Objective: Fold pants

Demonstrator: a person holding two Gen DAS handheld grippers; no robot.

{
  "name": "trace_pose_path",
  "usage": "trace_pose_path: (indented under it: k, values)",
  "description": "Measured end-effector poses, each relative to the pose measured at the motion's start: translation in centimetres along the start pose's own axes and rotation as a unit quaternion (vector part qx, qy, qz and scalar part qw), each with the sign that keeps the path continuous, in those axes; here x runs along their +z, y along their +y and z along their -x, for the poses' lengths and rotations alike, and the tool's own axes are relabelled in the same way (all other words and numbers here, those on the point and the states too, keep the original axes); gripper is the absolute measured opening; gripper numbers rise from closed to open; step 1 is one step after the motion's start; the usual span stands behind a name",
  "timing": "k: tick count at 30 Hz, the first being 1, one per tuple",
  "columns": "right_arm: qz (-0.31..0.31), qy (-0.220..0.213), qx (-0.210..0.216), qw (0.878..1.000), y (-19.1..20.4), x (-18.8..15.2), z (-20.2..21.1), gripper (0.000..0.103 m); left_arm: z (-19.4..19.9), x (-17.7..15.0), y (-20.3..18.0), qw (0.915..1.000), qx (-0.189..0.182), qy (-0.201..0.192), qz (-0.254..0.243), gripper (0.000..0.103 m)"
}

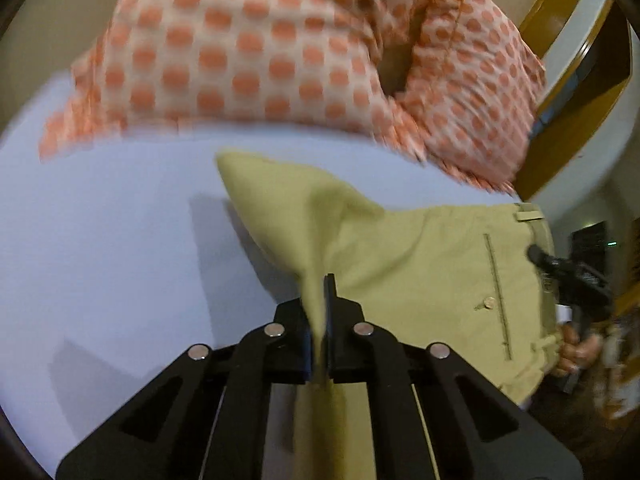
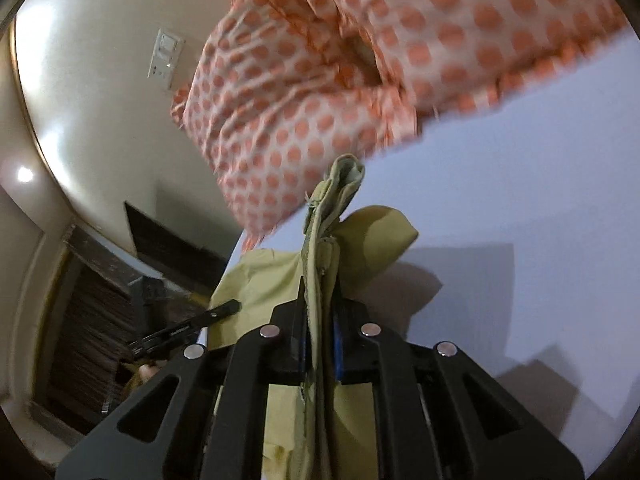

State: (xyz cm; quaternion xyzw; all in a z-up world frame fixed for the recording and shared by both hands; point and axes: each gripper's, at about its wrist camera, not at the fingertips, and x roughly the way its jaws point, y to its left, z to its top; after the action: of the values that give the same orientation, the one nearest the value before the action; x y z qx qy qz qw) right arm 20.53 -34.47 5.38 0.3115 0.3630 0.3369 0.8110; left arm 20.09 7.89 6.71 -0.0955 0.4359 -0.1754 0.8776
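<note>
Khaki pants (image 1: 424, 264) lie partly on a white bed sheet (image 1: 100, 240). My left gripper (image 1: 320, 300) is shut on a fold of the pants cloth and lifts it into a peak. The back pocket with a button (image 1: 489, 302) faces up at the right. My right gripper (image 2: 320, 292) is shut on the thick waistband edge of the pants (image 2: 332, 216), which stands up between the jaws. In the left wrist view the right gripper (image 1: 576, 276) shows at the pants' right edge, held by a hand. In the right wrist view the left gripper (image 2: 192, 320) shows at lower left.
An orange polka-dot pillow (image 1: 256, 52) lies at the head of the bed, also in the right wrist view (image 2: 320, 92). A cream wall with a switch plate (image 2: 166, 58) stands behind. The bed edge (image 2: 224, 276) drops off to dark furniture (image 2: 168, 244) at left.
</note>
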Motion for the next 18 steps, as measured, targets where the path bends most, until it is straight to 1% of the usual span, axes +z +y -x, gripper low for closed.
trace_pose_path:
  k: [1,2,3,4,5,6,7,8,9,10,11,12,13,14,15,16,17,18]
  values:
    - [0.003,-0.007,-0.015,1.0,-0.1,1.0,-0.4,0.01,-0.8,1.4,-0.6,0.9995,0.024,-0.015,-0.013,0.004]
    - [0.003,-0.012,-0.028,1.0,-0.5,1.6,-0.7,0.01,-1.7,2.4,-0.8,0.9991,0.034,-0.022,-0.01,0.004]
    - [0.006,-0.017,-0.051,0.999,-1.0,2.3,-1.2,0.01,-2.9,3.1,-0.7,0.9989,0.043,-0.017,-0.002,0.005]
    - [0.016,-0.014,-0.092,0.996,-1.7,2.8,-2.1,0.011,-4.0,3.6,-0.7,0.9984,0.057,-0.005,-0.001,0.007]
    - [0.024,0.004,-0.148,0.989,-2.4,3.0,-3.2,0.016,-5.5,3.9,-0.6,0.996,0.088,0.016,-0.005,0.013]
    - [0.02,0.02,-0.193,0.981,-3.2,2.8,-3.6,0.02,-6.0,3.9,-0.4,0.9948,0.099,0.021,-0.004,0.017]
    - [0.011,0.021,-0.202,0.979,-3.8,2.5,-3.3,0.025,-5.8,3.6,-0.2,0.9944,0.104,0.016,-0.002,0.024]
    - [0.008,0.006,-0.198,0.98,-3.9,2.2,-2.3,0.028,-4.7,2.8,-0.1,0.9928,0.12,0.0,-0.006,0.026]
    - [0.017,-0.021,-0.201,0.979,-3.5,1.8,-0.9,0.03,-3.6,2.2,0.0,0.9913,0.13,-0.014,-0.012,0.027]
    - [0.027,-0.036,-0.197,0.979,-3.1,1.4,0.0,0.039,-2.8,1.7,-0.1,0.9907,0.133,-0.025,-0.015,0.032]
    - [0.035,-0.046,-0.179,0.982,-2.7,1.0,0.8,0.05,-1.1,0.7,-0.1,0.9921,0.118,-0.04,-0.012,0.036]
    - [0.039,-0.047,-0.156,0.986,-2.2,0.6,1.2,0.054,-0.1,0.1,-0.3,0.9942,0.097,-0.046,-0.009,0.038]
    - [0.042,-0.038,-0.131,0.99,-1.6,0.1,1.1,0.058,0.4,-0.4,-0.6,0.9959,0.075,-0.049,-0.008,0.042]
    - [0.049,-0.021,-0.118,0.992,-1.0,-0.6,0.7,0.063,0.9,-1.4,-1.2,0.9982,0.041,-0.043,-0.01,0.049]
    - [0.055,-0.005,-0.119,0.991,-0.7,-1.1,0.0,0.066,0.8,-2.1,-1.7,0.9992,0.021,-0.031,-0.015,0.052]
    - [0.057,0.007,-0.126,0.99,-0.7,-1.6,-0.6,0.071,0.4,-2.4,-2.0,0.9996,0.009,-0.02,-0.018,0.056]
    - [0.058,0.022,-0.142,0.988,-0.8,-2.0,-1.5,0.074,-0.6,-3.0,-2.4,0.9998,-0.006,0.004,-0.018,0.06]
    - [0.056,0.034,-0.162,0.985,-1.3,-2.3,-2.3,0.074,-2.0,-3.4,-2.6,0.9994,-0.006,0.028,-0.018,0.063]
